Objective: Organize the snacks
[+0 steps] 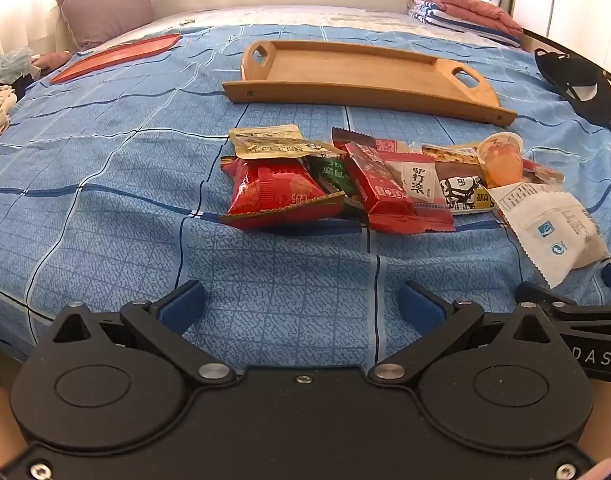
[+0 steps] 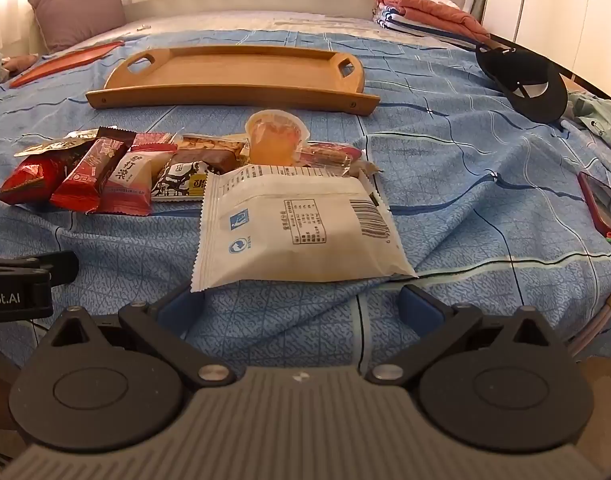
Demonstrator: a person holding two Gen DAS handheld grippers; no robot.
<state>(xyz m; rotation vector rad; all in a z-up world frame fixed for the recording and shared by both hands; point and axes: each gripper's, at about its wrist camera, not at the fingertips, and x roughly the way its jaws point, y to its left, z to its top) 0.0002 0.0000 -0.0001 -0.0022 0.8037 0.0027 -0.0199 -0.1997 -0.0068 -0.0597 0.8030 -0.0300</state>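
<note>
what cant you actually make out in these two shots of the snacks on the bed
- Green packet, left wrist view: mostly covered by the red bag and red bar.
- Phone, right wrist view: cut off by the frame edge.
- White packet print: too small to read.

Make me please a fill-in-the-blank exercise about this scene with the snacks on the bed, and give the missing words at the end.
1. The wooden tray lying beyond the snacks holds ____ snacks.
2. The white packet lies nearest to the ____ tool.
3. The jelly cup has an ____ colour.
4. Both tools, also the left tool, have their jaws ____.

Missing words: no; right; orange; open
</note>
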